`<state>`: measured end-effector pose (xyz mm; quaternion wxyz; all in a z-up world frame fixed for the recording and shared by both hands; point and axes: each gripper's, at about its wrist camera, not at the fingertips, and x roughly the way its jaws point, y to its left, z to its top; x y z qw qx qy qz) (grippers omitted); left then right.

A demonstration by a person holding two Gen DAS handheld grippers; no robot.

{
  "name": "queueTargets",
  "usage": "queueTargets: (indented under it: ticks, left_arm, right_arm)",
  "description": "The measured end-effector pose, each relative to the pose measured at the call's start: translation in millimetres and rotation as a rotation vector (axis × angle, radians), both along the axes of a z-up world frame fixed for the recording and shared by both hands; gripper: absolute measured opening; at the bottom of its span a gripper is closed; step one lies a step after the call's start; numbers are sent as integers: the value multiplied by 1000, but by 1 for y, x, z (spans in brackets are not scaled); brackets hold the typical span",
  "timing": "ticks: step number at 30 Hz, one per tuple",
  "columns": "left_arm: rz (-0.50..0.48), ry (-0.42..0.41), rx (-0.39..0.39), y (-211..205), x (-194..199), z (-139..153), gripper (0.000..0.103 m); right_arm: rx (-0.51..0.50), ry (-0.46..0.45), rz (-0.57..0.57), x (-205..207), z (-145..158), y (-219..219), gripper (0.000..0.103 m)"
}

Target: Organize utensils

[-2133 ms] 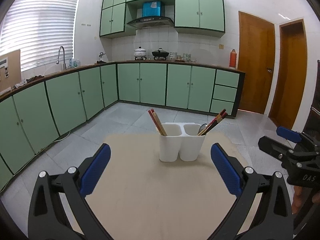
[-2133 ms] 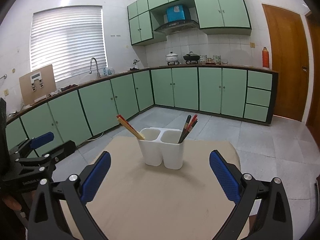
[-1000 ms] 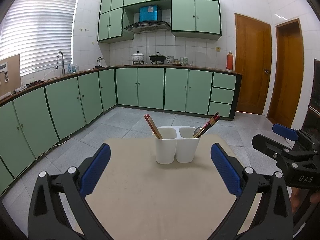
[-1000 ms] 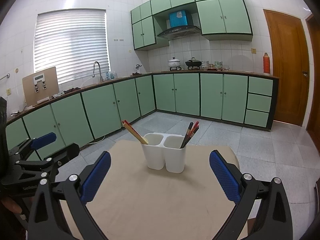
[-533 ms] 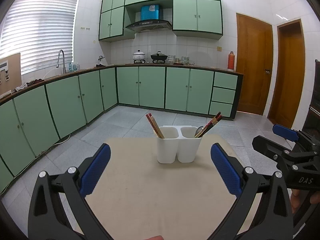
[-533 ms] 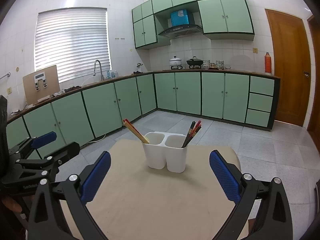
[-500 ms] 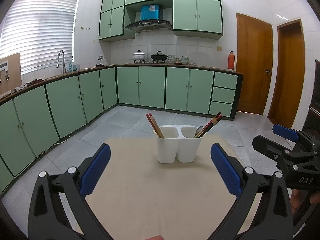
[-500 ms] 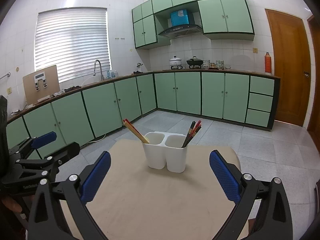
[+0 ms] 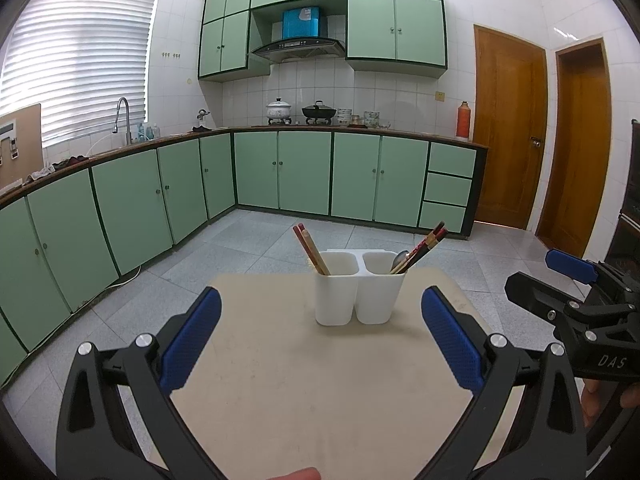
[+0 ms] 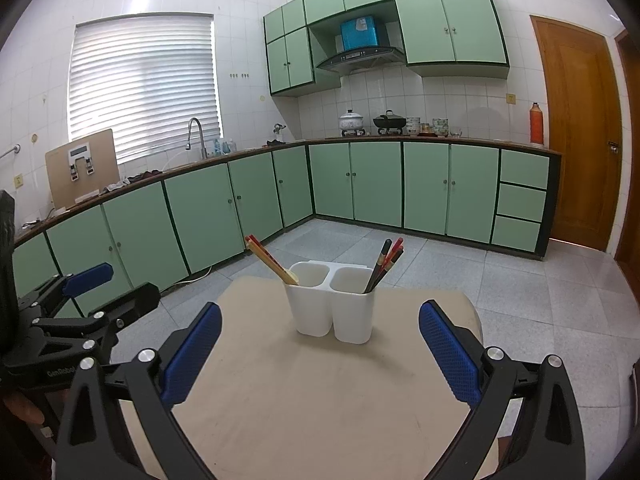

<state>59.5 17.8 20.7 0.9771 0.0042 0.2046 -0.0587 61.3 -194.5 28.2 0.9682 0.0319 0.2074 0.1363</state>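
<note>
**Utensil holder stands mid-desk, both tongs spread and empty**

The utensil holder [image 9: 359, 288], a white plastic caddy with two cups joined side by side, stands upright a little right of the centre of the left wrist frame, on the far half of the beige desk [image 9: 320, 392]. In the right wrist view the same holder [image 10: 331, 304] sits at the centre of the frame. Its left cup holds light wooden chopsticks [image 9: 311, 249] that lean toward the upper left. Its right cup holds dark chopsticks with red ends [image 9: 425, 245] leaning toward the upper right, and a metal spoon [image 9: 400, 259] whose bowl shows just above the rim beside them.

The left tongs [image 9: 320, 340] fill the bottom of their own frame with the blue pads [image 9: 191, 340] wide apart and nothing between them; the holder shows in the gap, farther off and untouched. The right tongs [image 10: 320, 344] are likewise spread in the lower part of their frame, gripping nothing. Each pair also appears in the other's view: the right tongs at the right edge of the left wrist frame, the left tongs at the lower left edge of the right wrist frame.

Behind the desk lie a grey tiled floor [image 9: 256, 240] and green cabinets [image 9: 304, 172] running along the walls, with a wooden door [image 9: 508, 132] at the upper right.
</note>
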Motion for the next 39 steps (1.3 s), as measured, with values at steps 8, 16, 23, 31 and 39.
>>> queueTargets:
  ticks: [8,16,23,31,39]
  left_arm:
    - [0,3,-1,1,1,-2,97]
    - [1,3,-2,1,1,-1,97]
    - [0,4,-1,1,1,-1,97]
    - [2,6,-1,4,3,-5,97]
    - [2,7,-3,4,4,-5,97]
  right_arm:
    - [2,2,0,1,-1,0,97]
    - [1,4,-1,1,-1,-1,97]
    - [2,6,-1,1,-4,0,97]
    - [2,10,-2,1,-8,0,97]
    - [1,15,-3,2,-13,1,97]
